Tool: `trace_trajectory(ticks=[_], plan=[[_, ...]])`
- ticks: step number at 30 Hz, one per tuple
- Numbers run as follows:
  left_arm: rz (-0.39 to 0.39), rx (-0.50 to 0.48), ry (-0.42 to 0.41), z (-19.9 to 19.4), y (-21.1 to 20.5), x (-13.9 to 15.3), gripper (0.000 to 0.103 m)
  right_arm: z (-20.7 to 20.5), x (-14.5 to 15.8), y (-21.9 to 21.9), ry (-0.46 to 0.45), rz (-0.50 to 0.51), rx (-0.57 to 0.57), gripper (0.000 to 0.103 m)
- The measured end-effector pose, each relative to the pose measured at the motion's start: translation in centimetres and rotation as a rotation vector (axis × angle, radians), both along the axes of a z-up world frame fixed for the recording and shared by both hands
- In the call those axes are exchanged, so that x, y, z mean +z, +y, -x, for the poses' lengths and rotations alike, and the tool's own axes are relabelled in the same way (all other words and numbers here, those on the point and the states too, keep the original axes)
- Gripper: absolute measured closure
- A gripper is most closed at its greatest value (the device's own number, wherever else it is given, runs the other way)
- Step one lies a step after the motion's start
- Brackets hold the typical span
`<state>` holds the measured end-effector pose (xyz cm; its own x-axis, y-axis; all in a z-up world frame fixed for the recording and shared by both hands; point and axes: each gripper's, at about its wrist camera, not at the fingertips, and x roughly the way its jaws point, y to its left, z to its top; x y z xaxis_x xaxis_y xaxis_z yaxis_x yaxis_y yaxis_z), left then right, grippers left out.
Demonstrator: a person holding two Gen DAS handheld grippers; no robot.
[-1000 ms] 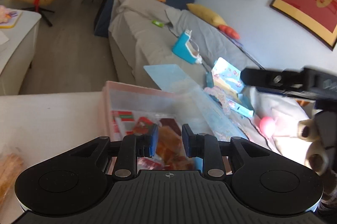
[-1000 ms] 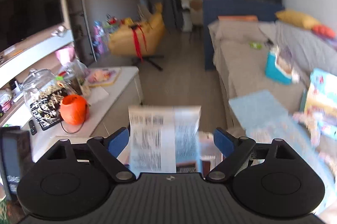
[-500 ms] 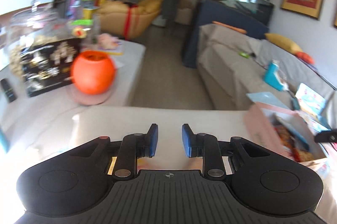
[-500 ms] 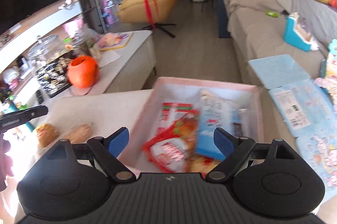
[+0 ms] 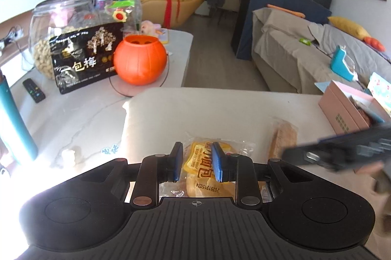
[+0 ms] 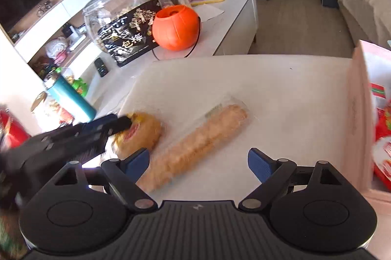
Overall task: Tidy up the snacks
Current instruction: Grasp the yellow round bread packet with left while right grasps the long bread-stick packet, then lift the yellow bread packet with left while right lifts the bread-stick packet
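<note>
Snacks inside pink box (image 6: 361, 113) show only past wide-apart right tool (image 6: 198, 163); left tool (image 5: 197, 160) narrowly parted.

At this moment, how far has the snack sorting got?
Several packets already lie in the pink box, including a red-and-white pack. Neither gripper holds anything: the left gripper, jaws narrow, hovers over the round wrapped bun, and the right gripper, wide open, is above the long wrapped bread. Both items are left on the white table, outside the box.
</note>
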<state>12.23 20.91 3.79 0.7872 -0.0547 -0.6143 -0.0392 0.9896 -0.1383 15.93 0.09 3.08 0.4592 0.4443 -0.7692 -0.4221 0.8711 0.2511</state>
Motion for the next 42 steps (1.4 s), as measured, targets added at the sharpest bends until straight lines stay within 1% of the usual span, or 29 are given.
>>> trace_trajectory(ticks=[2, 3, 4, 5, 6, 8, 9, 10, 12, 17, 19, 22, 24, 26, 27, 29, 31, 32, 33, 34, 35, 38, 40, 42], plan=[[-0.012, -0.015, -0.002, 0.5, -0.3, 0.0, 0.074, -0.6, -1.0, 1.3, -0.034, 0.058, -0.027, 0.015], [-0.016, -0.023, -0.004, 0.7, -0.5, -0.1, 0.074, -0.9, -1.6, 1.7, -0.018, 0.071, -0.023, 0.017], [-0.016, -0.029, -0.005, 0.8, -0.5, -0.1, 0.074, -1.1, -2.2, 1.7, 0.015, 0.067, -0.005, 0.025], [-0.014, -0.034, -0.007, 1.0, -0.6, -0.2, 0.074, -1.0, -2.8, 1.5, 0.047, 0.045, 0.02, 0.027], [-0.012, -0.036, -0.008, 1.1, -0.6, -0.2, 0.074, -0.4, -3.0, 1.2, 0.036, 0.044, 0.036, 0.03], [-0.011, -0.035, -0.01, 1.2, -0.6, -0.2, 0.074, 1.3, -2.8, 0.8, -0.02, 0.092, 0.076, 0.042], [-0.009, -0.033, -0.01, 1.2, -0.6, -0.3, 0.074, 2.2, -2.7, 0.3, -0.03, 0.105, 0.091, 0.055], [-0.007, -0.029, -0.01, 1.2, -0.6, -0.3, 0.074, 3.3, -2.6, -0.3, -0.031, 0.114, 0.104, 0.066], [-0.005, -0.024, -0.011, 1.3, -0.7, -0.3, 0.074, 5.4, -2.5, -2.0, -0.026, 0.131, 0.11, 0.069], [-0.01, -0.013, -0.01, 1.1, -0.8, -0.4, 0.074, 10.7, -2.7, -6.8, -0.069, 0.148, 0.115, 0.07], [-0.008, -0.004, -0.004, 1.0, -0.9, -0.3, 0.075, 12.2, -2.6, -8.8, -0.078, 0.148, 0.084, 0.07], [-0.005, 0.005, 0.005, 0.9, -1.0, -0.2, 0.075, 14.0, -2.6, -11.6, -0.115, 0.155, 0.017, 0.07], [0.006, -0.01, 0.017, 0.8, -1.1, -0.1, 0.075, 15.1, -2.8, -13.4, -0.13, 0.154, -0.022, 0.07], [0.043, -0.069, 0.036, 0.7, -1.3, -0.1, 0.073, 15.8, -3.1, -15.2, -0.125, 0.13, -0.051, 0.069], [0.059, -0.105, 0.048, 0.7, -1.7, -0.1, 0.072, 16.0, -3.2, -15.7, -0.124, 0.12, -0.06, 0.068], [0.056, -0.168, 0.064, 0.8, -2.9, -0.3, 0.064, 16.5, -3.3, -16.7, -0.133, 0.1, -0.08, 0.062], [0.015, -0.229, 0.082, 1.0, -4.7, -0.8, 0.046, 16.8, -3.5, -17.1, -0.154, 0.093, -0.092, 0.056], [-0.003, -0.257, 0.095, 1.0, -5.6, -1.1, 0.042, 16.9, -3.6, -17.1, -0.166, 0.096, -0.096, 0.055], [-0.017, -0.278, 0.102, 1.1, -6.3, -1.4, 0.039, 17.0, -3.7, -16.8, -0.179, 0.103, -0.098, 0.051], [-0.027, -0.291, 0.107, 1.1, -7.0, -1.8, 0.037, 17.1, -3.9, -16.6, -0.193, 0.115, -0.1, 0.047], [-0.029, -0.29, 0.108, 1.1, -7.5, -2.0, 0.035, 17.4, -4.1, -16.5, -0.209, 0.128, -0.101, 0.046], [-0.027, -0.258, 0.102, 1.5, -8.1, -2.3, 0.036, 18.0, -4.5, -15.9, -0.253, 0.162, -0.097, 0.041], [-0.004, -0.277, 0.11, 2.2, -8.9, -2.1, 0.038, 18.2, -4.6, -16.1, -0.266, 0.171, -0.106, 0.033], [0.023, -0.311, 0.116, 3.5, -10.3, -2.1, 0.038, 18.1, -4.7, -16.8, -0.255, 0.153, -0.115, 0.032]])
